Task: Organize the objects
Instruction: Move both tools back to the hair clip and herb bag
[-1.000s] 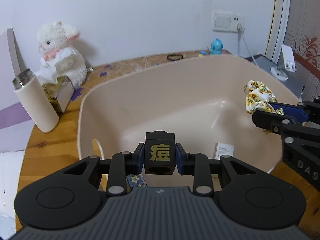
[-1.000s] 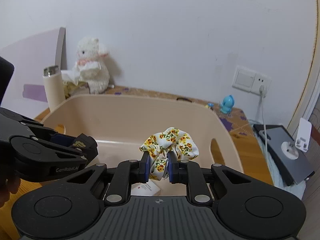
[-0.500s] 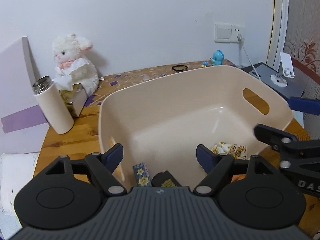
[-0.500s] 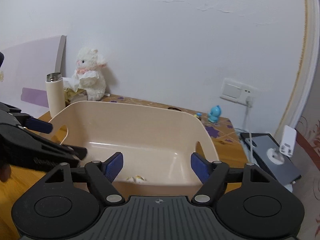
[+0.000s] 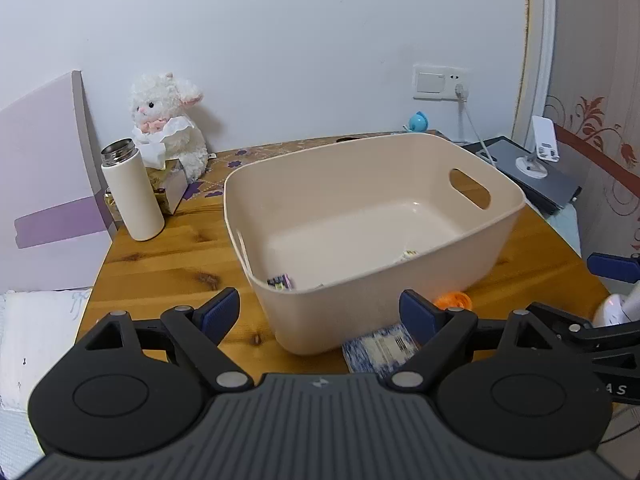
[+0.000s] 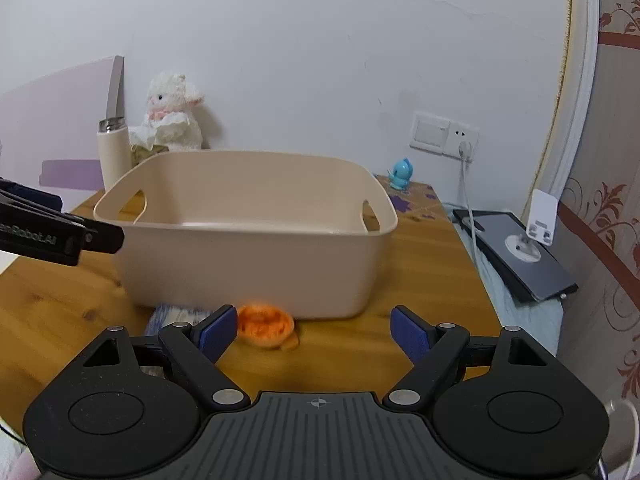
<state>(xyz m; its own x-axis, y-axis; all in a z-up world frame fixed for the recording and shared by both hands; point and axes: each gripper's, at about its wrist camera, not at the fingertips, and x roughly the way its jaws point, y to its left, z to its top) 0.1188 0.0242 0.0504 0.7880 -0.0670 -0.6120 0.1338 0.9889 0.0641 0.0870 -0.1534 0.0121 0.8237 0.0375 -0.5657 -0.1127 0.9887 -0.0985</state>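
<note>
Wooden table (image 6: 420,344) — orange scrunchie (image 6: 266,326) lies just ahead of the right gripper (image 6: 312,332), both jaws spread empty

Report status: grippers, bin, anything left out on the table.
Left gripper open, empty. Right gripper open, empty. Bin holds small items. Orange scrunchie and blue packet on the table in front of it; nothing blocking.

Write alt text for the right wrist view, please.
An open right gripper faces a beige tub on a wooden table, with an orange scrunchie lying on the table just before the tub. A white plush lamb sits behind, by the wall.
</note>
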